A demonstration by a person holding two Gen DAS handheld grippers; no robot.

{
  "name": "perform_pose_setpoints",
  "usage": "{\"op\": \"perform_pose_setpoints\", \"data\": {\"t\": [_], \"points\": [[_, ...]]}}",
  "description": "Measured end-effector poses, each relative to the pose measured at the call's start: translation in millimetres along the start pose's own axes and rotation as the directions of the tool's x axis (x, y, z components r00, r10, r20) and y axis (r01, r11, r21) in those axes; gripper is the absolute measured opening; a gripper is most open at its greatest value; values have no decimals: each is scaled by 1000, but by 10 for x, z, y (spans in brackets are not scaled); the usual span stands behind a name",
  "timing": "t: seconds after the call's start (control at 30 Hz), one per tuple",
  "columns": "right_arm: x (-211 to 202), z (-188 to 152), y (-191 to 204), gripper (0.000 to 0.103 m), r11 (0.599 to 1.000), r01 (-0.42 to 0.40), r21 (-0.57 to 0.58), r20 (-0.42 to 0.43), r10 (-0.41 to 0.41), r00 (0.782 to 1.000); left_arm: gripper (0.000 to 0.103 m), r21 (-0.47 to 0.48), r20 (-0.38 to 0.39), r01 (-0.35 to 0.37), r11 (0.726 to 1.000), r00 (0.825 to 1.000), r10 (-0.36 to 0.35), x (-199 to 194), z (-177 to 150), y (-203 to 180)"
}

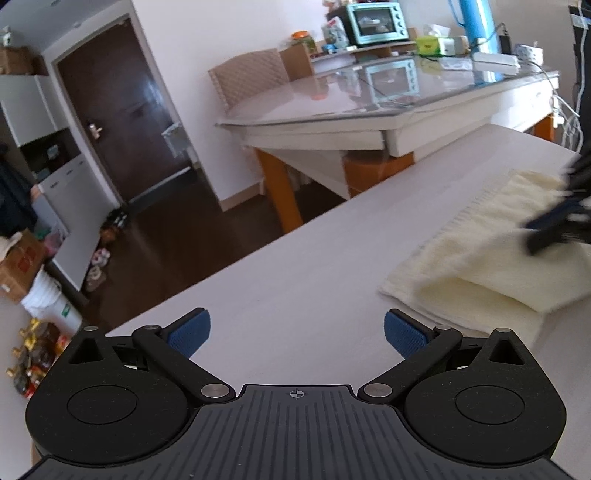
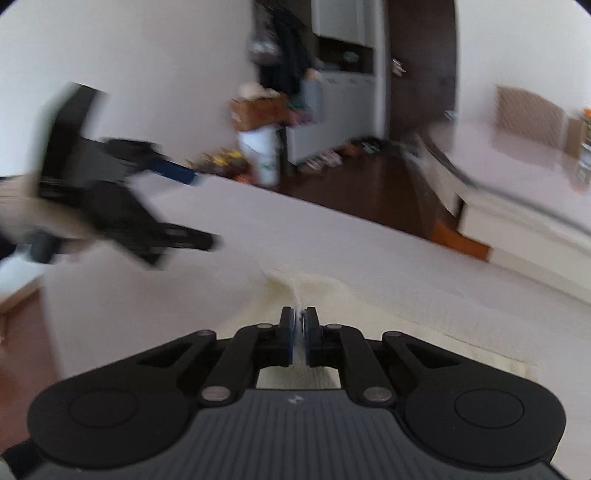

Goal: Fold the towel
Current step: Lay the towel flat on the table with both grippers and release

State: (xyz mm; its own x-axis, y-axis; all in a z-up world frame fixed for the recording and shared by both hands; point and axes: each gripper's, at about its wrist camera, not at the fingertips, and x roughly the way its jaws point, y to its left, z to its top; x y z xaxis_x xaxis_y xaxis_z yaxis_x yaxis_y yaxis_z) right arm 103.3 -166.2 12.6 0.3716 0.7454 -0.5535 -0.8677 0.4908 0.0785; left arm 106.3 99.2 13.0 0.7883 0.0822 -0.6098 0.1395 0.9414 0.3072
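A cream towel [image 1: 480, 258] lies partly folded on the pale table [image 1: 295, 280], at the right of the left wrist view. My left gripper [image 1: 297, 328] is open and empty, above bare table just left of the towel. My right gripper [image 2: 300, 321] is shut on a raised fold of the towel [image 2: 369, 314]. It shows blurred in the left wrist view [image 1: 554, 225] over the towel. The left gripper shows blurred and open at the left of the right wrist view [image 2: 203, 206].
A glass-topped dining table [image 1: 369, 107] with orange legs stands beyond the work table, with a woven chair [image 1: 247, 77], a teal oven [image 1: 376, 22] and boxes. Dark floor, a brown door [image 1: 110, 122], buckets and cartons lie to the left.
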Motion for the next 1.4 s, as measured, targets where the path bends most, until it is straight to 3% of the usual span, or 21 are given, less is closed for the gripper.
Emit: {"op": "perform_pose_setpoints", "data": {"t": [0.13, 0.3, 0.43, 0.57, 0.73, 0.9, 1.07, 1.23, 1.3, 1.4], "points": [[-269, -147, 380, 7, 994, -72, -80, -31, 70, 997, 103, -28, 21, 17, 999, 1000, -16, -25, 49, -7], [-519, -439, 691, 7, 984, -140, -108, -109, 129, 986, 103, 1, 15, 74, 997, 997, -74, 38, 63, -233], [-632, -618, 747, 7, 986, -136, -96, -164, 120, 979, 103, 45, -9, 115, 992, 993, -115, 137, 66, -450], [-695, -696, 679, 18, 992, -124, -39, -170, 115, 979, 103, 120, -48, 118, 986, 992, -113, 238, 19, -616], [-789, -628, 442, 20, 994, -61, 94, -51, 66, 997, 103, 117, -42, 92, 989, 995, -87, 275, -55, -606], [-716, -652, 64, 21, 978, 121, 170, -25, -119, 993, 103, 111, -48, 59, 992, 997, -54, 355, -38, -519], [-443, -616, -359, 21, 952, 215, 219, -58, -207, 977, 103, 112, -48, 27, 993, 999, -22, 389, -43, -443], [-202, -598, -533, 18, 950, 239, 201, -113, -220, 969, 103, 82, -55, 19, 996, 998, -14, 409, -59, -341], [-129, -599, -548, 19, 936, 295, 194, -120, -276, 954, 103, 66, -59, 28, 997, 998, -24, 411, -61, -307], [-144, -610, -596, 22, 937, 280, 209, -115, -261, 959, 103, 62, -66, 27, 998, 998, -23, 402, -49, -302]]}}
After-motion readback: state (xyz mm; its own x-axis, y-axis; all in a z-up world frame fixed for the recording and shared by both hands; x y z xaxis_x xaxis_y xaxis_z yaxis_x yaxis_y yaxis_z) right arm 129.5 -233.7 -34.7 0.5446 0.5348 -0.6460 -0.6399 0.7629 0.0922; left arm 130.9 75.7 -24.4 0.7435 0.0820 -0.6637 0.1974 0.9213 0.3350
